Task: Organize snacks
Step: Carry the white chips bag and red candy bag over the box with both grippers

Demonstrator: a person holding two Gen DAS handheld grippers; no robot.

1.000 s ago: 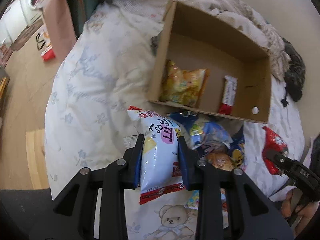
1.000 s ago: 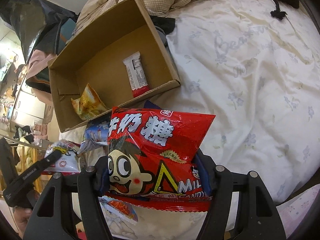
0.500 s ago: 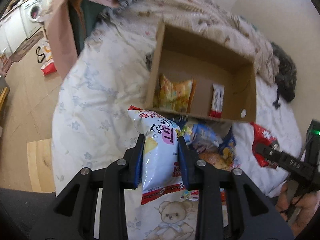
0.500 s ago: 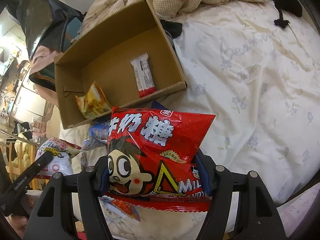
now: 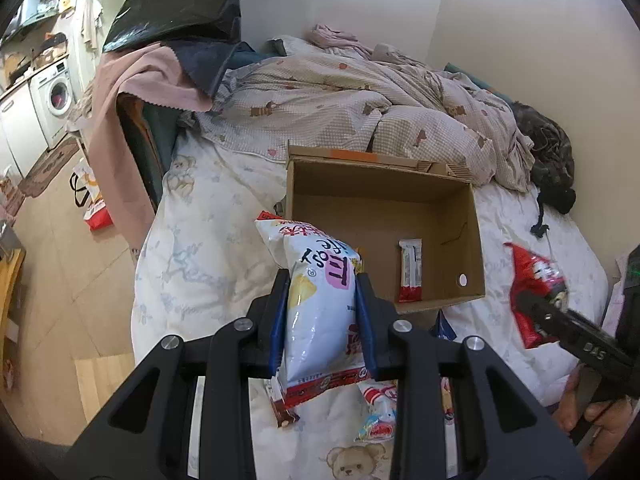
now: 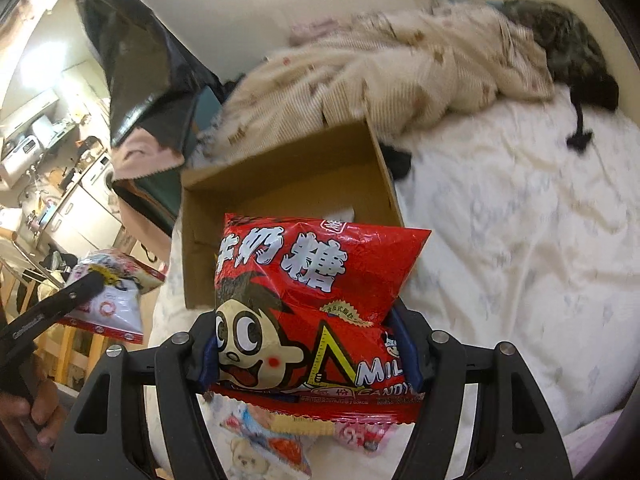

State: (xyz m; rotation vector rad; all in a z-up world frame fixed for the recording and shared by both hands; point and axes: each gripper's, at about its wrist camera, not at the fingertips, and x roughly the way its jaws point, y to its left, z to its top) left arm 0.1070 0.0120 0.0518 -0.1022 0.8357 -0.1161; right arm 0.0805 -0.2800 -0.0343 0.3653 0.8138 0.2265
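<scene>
A white snack bag [image 5: 320, 304] is clamped across its middle by the left gripper [image 5: 322, 320], above the bed and short of the cardboard box [image 5: 464, 208]. A red milk candy bag [image 6: 316, 312] is gripped by the right gripper [image 6: 308, 356]. Both look light, soft, slippery — mid-body holds seem best.

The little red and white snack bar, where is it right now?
In the left wrist view, the snack bar lies flat on the floor of the cardboard box on the bed, toward the box's near right corner.
</scene>
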